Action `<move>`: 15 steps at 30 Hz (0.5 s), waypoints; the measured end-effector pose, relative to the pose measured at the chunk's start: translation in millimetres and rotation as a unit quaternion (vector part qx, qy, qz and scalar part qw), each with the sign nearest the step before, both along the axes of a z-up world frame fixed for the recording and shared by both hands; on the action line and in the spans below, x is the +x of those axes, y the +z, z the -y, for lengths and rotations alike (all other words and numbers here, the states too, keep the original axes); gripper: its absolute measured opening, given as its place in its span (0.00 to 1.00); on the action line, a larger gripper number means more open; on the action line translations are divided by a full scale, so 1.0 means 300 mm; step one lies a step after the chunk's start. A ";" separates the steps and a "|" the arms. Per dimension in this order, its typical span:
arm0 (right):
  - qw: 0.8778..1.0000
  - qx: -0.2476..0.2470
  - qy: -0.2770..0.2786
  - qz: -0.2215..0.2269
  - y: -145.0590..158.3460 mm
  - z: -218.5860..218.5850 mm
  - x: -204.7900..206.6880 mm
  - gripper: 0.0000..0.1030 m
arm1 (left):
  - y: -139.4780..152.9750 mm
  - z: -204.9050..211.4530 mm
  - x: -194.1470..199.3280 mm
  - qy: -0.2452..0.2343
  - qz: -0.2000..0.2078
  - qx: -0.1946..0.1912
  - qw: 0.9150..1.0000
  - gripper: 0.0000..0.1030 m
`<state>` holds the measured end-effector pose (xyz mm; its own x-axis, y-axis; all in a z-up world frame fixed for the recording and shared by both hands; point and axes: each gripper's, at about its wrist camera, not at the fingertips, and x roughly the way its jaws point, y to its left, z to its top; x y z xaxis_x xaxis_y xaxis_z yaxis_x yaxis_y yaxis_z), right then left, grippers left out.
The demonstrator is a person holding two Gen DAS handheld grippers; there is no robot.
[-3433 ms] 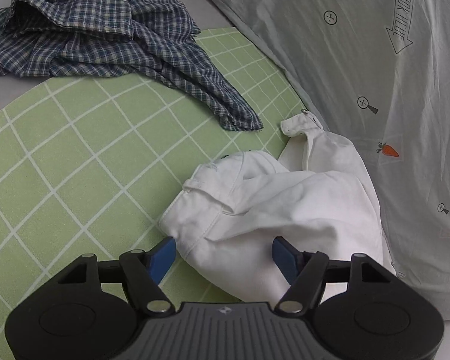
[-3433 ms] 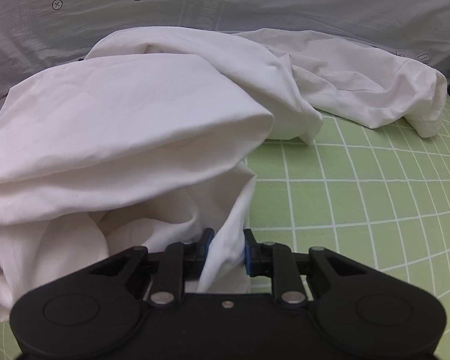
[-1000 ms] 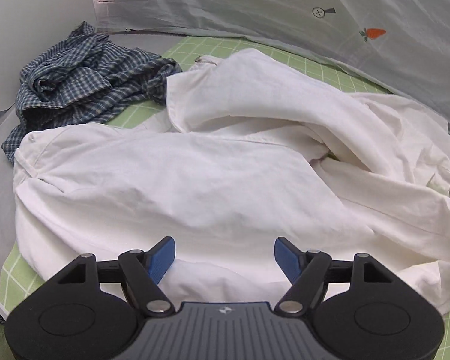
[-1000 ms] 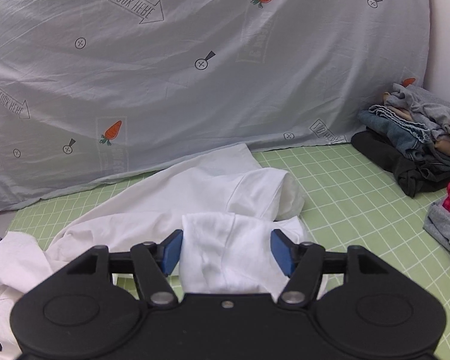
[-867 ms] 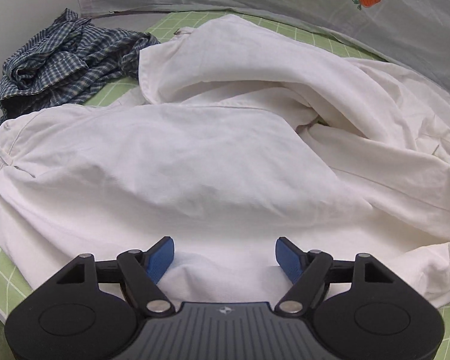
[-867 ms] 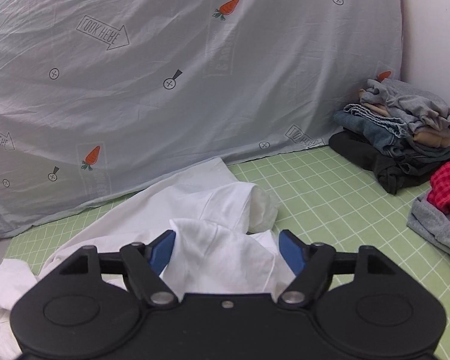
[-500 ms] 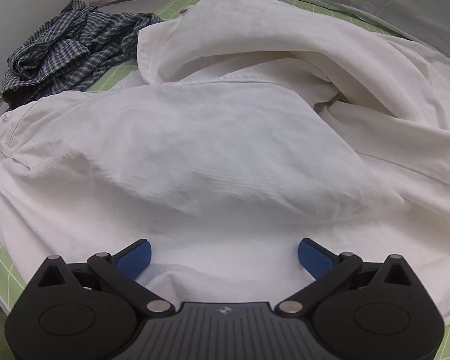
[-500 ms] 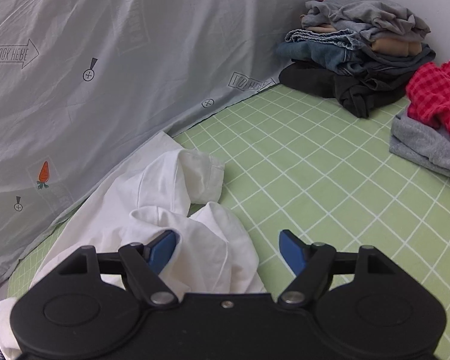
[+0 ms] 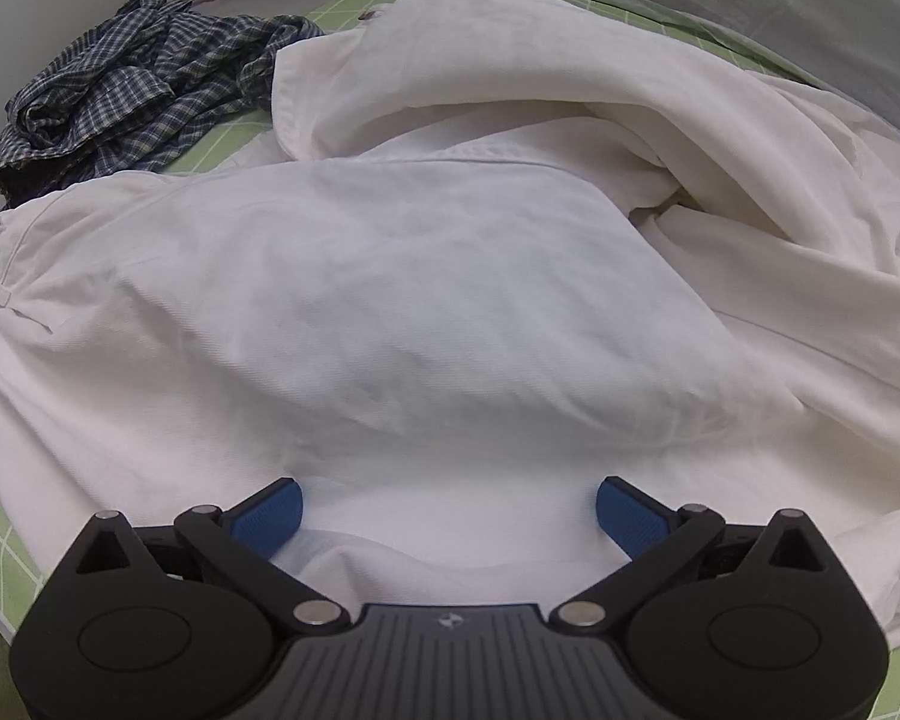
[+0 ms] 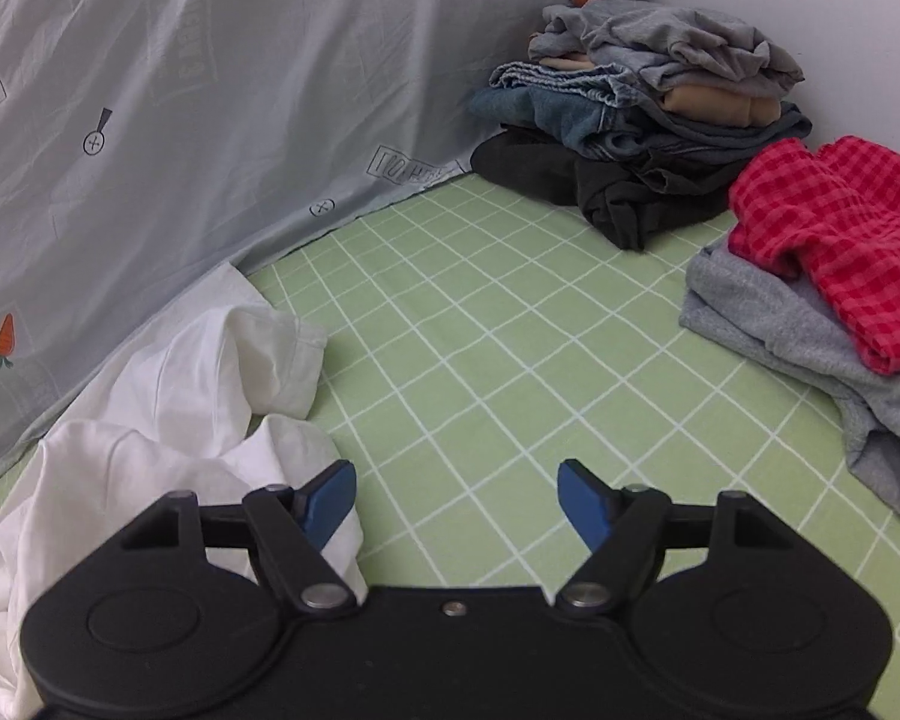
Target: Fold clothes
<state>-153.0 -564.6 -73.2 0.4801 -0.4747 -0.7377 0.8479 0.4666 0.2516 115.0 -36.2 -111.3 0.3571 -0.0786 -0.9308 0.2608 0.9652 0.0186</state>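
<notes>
White garment [image 9: 426,300]: unfolded, rumpled beneath wide left tongs [image 9: 447,507]; right tongs [image 10: 456,498] wide, empty; folded stack [image 10: 642,138] beyond.

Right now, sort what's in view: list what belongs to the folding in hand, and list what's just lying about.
In the job:
- white shirt, spread under the left gripper
- left gripper, open over it
- right gripper, open over the mat, just beside the shirt's edge

Lying about:
- plaid shirt, crumpled
- stacked pile
- red checked cloth on a grey garment
- carrot-print sheet
- green mat
</notes>
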 end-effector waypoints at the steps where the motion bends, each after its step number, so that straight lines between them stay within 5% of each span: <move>1: 1.000 0.018 0.002 0.000 -0.034 0.001 0.005 0.71 | 0.000 0.000 0.000 -0.001 -0.001 0.000 1.000 1.00; 9: 0.996 0.073 0.047 0.006 -0.118 -0.044 0.154 0.70 | 0.002 0.004 0.004 -0.005 -0.002 0.001 1.000 1.00; 15: 0.996 0.071 0.062 0.004 -0.128 -0.091 0.243 0.73 | 0.009 0.019 0.003 -0.004 0.004 -0.001 1.000 1.00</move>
<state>-80.2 -537.4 -111.7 0.5353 -0.3029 -0.7885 0.7831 0.5277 0.3289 115.8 -41.9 -108.5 0.3637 -0.0835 -0.9278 0.2680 0.9632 0.0184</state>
